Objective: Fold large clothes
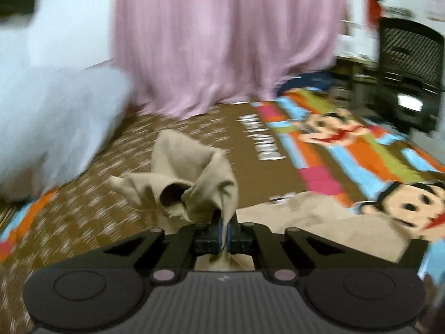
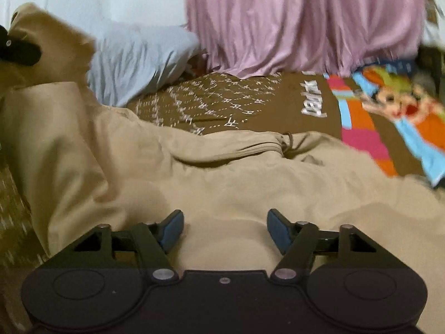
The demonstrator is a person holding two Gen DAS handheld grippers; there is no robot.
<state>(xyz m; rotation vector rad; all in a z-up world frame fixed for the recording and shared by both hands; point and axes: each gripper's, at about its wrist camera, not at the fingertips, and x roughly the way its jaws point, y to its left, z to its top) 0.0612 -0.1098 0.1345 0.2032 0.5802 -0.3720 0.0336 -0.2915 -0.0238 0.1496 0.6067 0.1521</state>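
Left gripper: jaws fully closed, pinching a bunched fold of the beige garment and lifting it clear of the patterned bedspread. The remaining garment lies spread across the bedspread. Right gripper: 2 blue pads apart, hovering above the cloth, holding nothing.

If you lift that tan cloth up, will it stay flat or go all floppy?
Probably floppy: the tan cloth bunches and droops where the left gripper pinches it. Likely light, since that thin pinch lifts a corner. The rest lies wrinkled, so it should sag and drag.
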